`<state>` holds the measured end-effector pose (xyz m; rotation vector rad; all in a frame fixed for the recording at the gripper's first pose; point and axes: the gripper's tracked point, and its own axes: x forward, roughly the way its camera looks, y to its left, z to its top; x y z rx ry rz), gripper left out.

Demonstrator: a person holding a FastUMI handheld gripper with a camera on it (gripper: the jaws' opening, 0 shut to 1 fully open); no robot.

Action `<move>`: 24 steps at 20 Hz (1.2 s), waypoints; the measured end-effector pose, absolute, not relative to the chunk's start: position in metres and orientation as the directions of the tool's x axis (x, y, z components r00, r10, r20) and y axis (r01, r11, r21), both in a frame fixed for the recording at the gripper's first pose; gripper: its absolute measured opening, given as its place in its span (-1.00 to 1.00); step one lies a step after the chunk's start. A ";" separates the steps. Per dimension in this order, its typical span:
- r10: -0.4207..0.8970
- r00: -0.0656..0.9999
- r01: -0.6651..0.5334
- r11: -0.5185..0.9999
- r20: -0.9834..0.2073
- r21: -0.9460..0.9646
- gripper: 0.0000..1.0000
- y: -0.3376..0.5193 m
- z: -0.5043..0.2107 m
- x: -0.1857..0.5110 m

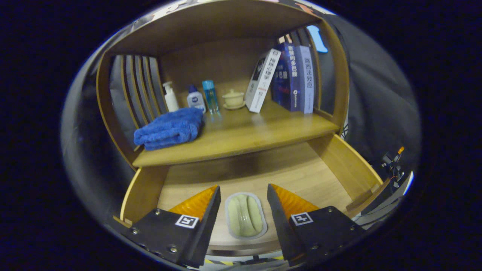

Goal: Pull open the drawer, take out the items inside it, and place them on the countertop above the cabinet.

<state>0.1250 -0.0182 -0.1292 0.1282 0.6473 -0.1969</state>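
My gripper (243, 195) tilts down over the pulled-out wooden drawer (350, 165), fingers spread apart and holding nothing; the pale green oval soap dish (245, 215) lies between them near the drawer's front edge.

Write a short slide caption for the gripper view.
Open gripper straddles a pale green item in the pulled-out drawer, below the countertop.
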 end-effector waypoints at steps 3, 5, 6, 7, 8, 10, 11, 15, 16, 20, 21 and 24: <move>-0.164 0.679 0.261 0.965 -0.716 0.027 0.48 -0.023 -0.158 0.120; -0.167 0.611 0.271 0.963 -0.774 0.006 0.49 -0.025 -0.176 0.110; -0.171 0.597 0.264 0.964 -0.784 -0.009 0.49 -0.027 -0.180 0.109; -0.167 0.579 0.246 0.969 -0.798 -0.024 0.49 -0.028 -0.187 0.109; -0.170 0.560 0.227 0.973 -0.811 -0.047 0.33 -0.026 -0.190 0.105; -0.190 0.515 0.196 0.975 -0.836 -0.102 0.30 -0.029 -0.199 0.102; -0.182 0.504 0.178 0.978 -0.844 -0.104 0.31 -0.027 -0.204 0.103; -0.120 0.511 0.156 0.987 -0.851 -0.046 -0.15 -0.013 -0.211 0.109; -0.119 0.514 0.156 0.987 -0.850 -0.044 -0.16 -0.014 -0.212 0.110; -0.088 0.561 0.130 0.991 -0.823 -0.017 -0.64 -0.011 -0.210 0.115; -0.088 0.567 0.133 0.991 -0.819 -0.015 -0.63 -0.011 -0.209 0.116; -0.095 0.577 0.125 0.992 -0.811 -0.027 -0.64 -0.010 -0.209 0.117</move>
